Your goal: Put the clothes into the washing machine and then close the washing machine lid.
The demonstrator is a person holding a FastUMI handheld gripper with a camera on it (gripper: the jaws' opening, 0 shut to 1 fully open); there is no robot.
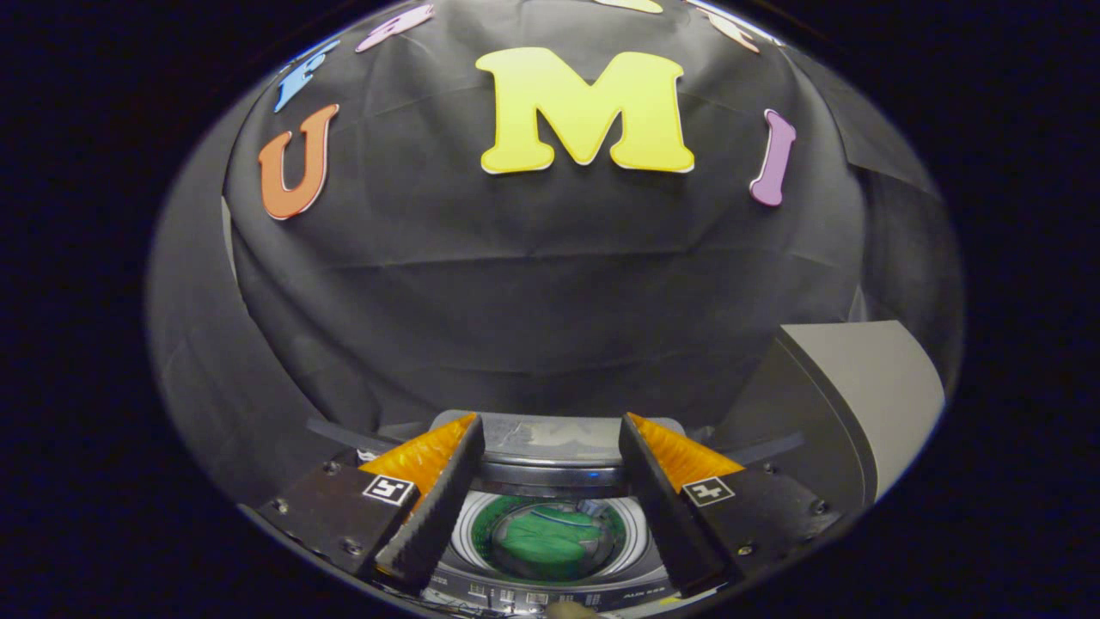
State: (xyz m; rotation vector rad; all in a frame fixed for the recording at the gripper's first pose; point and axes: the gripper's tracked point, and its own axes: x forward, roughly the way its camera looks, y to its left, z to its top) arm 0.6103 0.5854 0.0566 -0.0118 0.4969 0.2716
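Green clothes (pixel 550 535) in washing machine (pixel 550 574), between open hand-held gripper (pixel 550 447) fingers

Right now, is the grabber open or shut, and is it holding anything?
Gripper: open and holding nothing, its fingers spread above the washing machine, where the green clothes lie in the drum.

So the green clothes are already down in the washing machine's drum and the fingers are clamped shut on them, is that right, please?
Not quite: the gripper view shows the fingers spread open and empty above the washing machine, not clamped. The green clothes do lie in the drum.
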